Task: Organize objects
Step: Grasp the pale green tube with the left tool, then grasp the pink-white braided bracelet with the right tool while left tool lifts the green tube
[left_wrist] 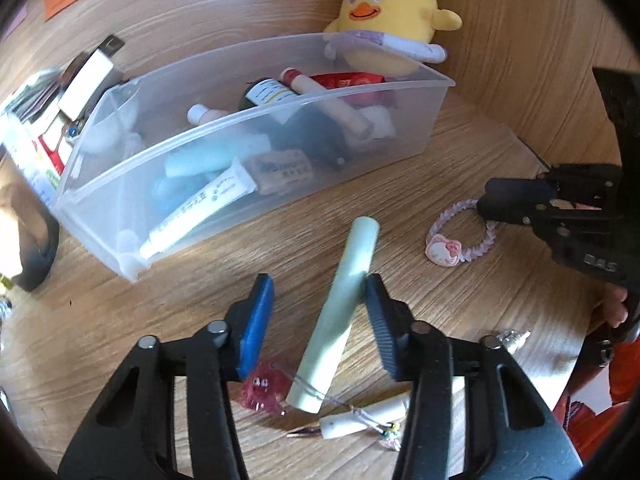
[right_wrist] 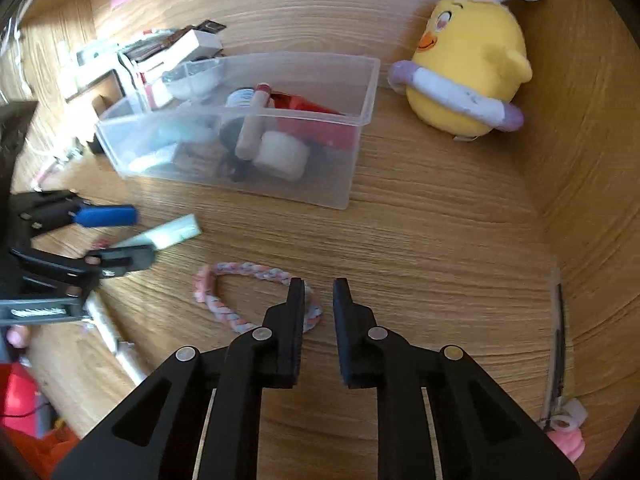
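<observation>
We are straddling the tube (left_wrist: 340, 312) with the left gripper (left_wrist: 316, 312), jaws apart, its long axis running near-to-far; right gripper (right_wrist: 318, 292) is gaping beside the bracelet (right_wrist: 248, 276).

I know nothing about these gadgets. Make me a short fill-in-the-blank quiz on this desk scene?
1. The plush chick wears pink-and-white ____ ears.
2. The clear bin stands on a ____ desk.
3. The pale green tube lies between the left gripper's ____ pads.
4. The braided hair tie carries a pink ____ charm.

Missing words: bunny; wooden; blue; cat
</observation>
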A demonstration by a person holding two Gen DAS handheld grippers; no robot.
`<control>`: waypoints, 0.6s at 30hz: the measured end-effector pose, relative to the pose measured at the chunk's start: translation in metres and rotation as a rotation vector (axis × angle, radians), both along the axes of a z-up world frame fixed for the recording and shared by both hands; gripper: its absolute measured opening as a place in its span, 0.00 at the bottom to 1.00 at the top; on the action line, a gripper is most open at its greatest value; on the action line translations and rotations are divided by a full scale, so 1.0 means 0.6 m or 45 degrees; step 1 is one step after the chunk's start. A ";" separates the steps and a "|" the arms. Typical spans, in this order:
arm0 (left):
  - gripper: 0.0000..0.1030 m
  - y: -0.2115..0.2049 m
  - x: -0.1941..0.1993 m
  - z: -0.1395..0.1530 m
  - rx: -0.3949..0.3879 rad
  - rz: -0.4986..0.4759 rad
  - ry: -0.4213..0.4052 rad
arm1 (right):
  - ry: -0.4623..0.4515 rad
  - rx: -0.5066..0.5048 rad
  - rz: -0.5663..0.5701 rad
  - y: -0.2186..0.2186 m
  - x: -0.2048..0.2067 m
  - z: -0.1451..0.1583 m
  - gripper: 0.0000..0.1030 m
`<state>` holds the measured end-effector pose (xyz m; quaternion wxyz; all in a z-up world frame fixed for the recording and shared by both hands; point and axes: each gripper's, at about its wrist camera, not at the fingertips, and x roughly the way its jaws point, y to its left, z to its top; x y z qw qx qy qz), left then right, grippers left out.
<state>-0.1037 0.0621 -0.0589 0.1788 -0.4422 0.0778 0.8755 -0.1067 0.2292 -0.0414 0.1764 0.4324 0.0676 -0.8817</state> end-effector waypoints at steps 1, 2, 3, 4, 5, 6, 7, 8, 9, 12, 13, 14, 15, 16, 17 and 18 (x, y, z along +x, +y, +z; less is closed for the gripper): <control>0.34 0.002 0.000 0.000 -0.003 -0.010 0.004 | -0.012 -0.021 0.011 0.000 0.000 0.003 0.27; 0.32 0.004 -0.001 0.001 -0.007 -0.021 0.007 | -0.017 -0.048 0.017 0.001 0.001 0.008 0.43; 0.29 0.007 -0.001 0.001 -0.012 -0.034 0.014 | -0.014 -0.060 0.019 -0.001 0.001 0.009 0.60; 0.24 0.010 -0.001 0.001 -0.014 -0.046 0.022 | -0.002 -0.077 0.026 -0.003 0.005 0.012 0.66; 0.22 0.012 0.001 0.001 -0.017 -0.061 0.031 | 0.014 -0.087 0.034 -0.004 0.010 0.015 0.74; 0.20 0.015 0.003 0.001 -0.021 -0.075 0.042 | 0.023 -0.089 0.045 -0.011 0.015 0.016 0.79; 0.18 0.016 0.004 0.002 -0.022 -0.080 0.049 | 0.019 -0.084 0.056 -0.021 0.012 0.015 0.80; 0.17 0.015 0.005 0.001 -0.016 -0.087 0.053 | 0.006 -0.068 0.070 -0.031 0.012 0.012 0.80; 0.15 0.015 0.005 0.002 -0.010 -0.091 0.052 | -0.002 -0.056 0.074 -0.038 0.011 0.008 0.80; 0.14 0.006 0.003 0.005 0.030 -0.085 0.049 | -0.048 -0.003 0.075 -0.057 0.003 -0.010 0.80; 0.14 0.002 0.003 0.007 0.043 -0.081 0.056 | -0.048 -0.003 0.075 -0.057 0.003 -0.010 0.80; 0.14 -0.001 0.003 0.010 0.057 -0.079 0.062 | -0.058 0.001 0.070 -0.058 0.001 -0.014 0.80; 0.14 -0.003 0.004 0.013 0.075 -0.078 0.068 | -0.065 0.001 0.064 -0.058 -0.001 -0.018 0.80; 0.14 -0.006 0.004 0.015 0.089 -0.075 0.076 | -0.074 0.002 0.057 -0.061 -0.002 -0.023 0.80; 0.14 -0.007 0.005 0.018 0.102 -0.070 0.084 | -0.058 0.011 0.046 -0.062 -0.001 -0.024 0.80; 0.14 -0.011 0.005 0.021 0.118 -0.062 0.094 | -0.053 0.020 0.041 -0.061 0.000 -0.025 0.80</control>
